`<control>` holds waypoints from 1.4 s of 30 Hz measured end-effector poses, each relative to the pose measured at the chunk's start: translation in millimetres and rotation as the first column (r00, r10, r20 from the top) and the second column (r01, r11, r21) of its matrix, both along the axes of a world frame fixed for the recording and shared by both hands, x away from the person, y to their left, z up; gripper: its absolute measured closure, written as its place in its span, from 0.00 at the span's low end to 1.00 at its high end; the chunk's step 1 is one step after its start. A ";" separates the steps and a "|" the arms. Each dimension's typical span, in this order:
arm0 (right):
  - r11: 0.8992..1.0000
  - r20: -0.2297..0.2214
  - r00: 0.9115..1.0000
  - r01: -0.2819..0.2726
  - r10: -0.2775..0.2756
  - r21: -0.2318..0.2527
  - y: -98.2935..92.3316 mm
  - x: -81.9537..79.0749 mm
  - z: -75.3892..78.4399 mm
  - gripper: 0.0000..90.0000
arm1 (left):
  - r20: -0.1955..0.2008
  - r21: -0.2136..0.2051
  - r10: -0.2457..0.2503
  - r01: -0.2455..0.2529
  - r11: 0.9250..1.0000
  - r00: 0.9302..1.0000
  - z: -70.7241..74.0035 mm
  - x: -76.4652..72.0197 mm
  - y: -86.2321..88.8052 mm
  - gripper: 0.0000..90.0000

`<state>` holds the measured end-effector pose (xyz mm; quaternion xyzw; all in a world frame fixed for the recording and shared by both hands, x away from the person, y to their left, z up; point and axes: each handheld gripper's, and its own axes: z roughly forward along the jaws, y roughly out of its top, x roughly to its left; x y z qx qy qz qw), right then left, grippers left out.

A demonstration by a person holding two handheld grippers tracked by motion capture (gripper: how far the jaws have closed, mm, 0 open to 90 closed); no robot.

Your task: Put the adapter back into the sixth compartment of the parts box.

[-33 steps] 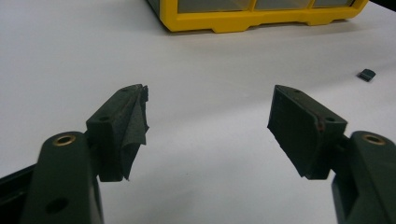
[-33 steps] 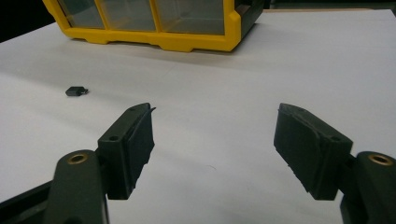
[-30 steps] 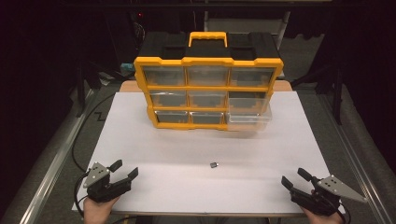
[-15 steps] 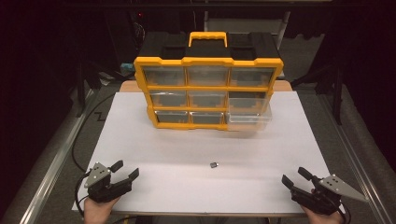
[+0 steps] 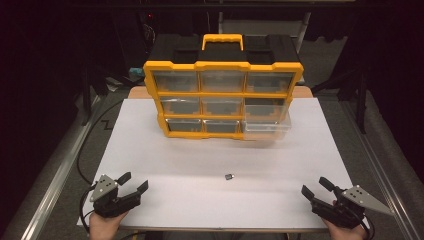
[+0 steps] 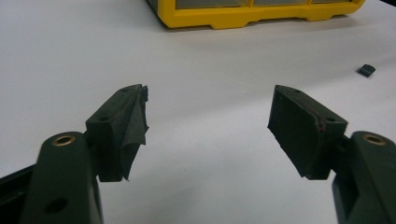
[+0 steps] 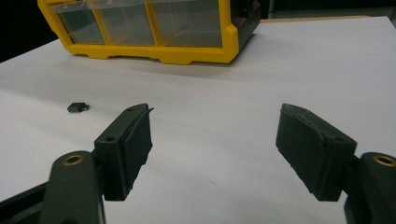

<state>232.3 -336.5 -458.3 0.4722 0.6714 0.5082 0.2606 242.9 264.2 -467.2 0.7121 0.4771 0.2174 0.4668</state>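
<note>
A yellow and black organizer (image 5: pixel 223 90) with clear drawers stands upright at the back of the white table top (image 5: pixel 200 160); its base shows in both gripper views (image 6: pixel 261 16) (image 7: pixel 154 35). The bottom right drawer (image 5: pixel 266 127) is pulled part way out. A small dark part (image 5: pixel 229 177) (image 6: pixel 366 70) (image 7: pixel 77 107) lies on the white surface between the grippers. My left gripper (image 5: pixel 133 182) (image 6: pixel 208 126) rests at the front left, open and holding nothing. My right gripper (image 5: pixel 315 186) (image 7: pixel 215 144) rests at the front right, also open with nothing between its pads.
Metal rails (image 5: pixel 55 180) run along both sides of the table. A black cable (image 5: pixel 87 145) trails from the left gripper off the left edge. The surroundings beyond the table are dark.
</note>
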 end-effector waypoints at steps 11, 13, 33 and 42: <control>1.000 0.001 1.000 -0.005 0.005 -0.018 4.9 5.4 1.1 0.31 | -0.001 -0.005 0.006 -0.006 1.000 1.000 -0.2 0.5 0.3 0.32; 1.000 0.005 1.000 -0.012 0.012 -0.014 6.9 6.3 1.7 0.31 | -0.003 -0.006 0.006 -0.006 1.000 1.000 -0.4 0.7 0.2 0.32; 0.999 0.028 0.999 -0.041 0.040 0.002 16.9 14.4 2.4 0.31 | -0.010 -0.003 -0.002 0.002 1.000 1.000 -1.7 2.7 -1.7 0.32; 0.997 0.039 0.996 -0.082 0.082 -0.005 27.7 20.7 2.1 0.32 | -0.012 0.000 -0.010 0.010 1.000 1.000 -2.1 2.9 -2.2 0.32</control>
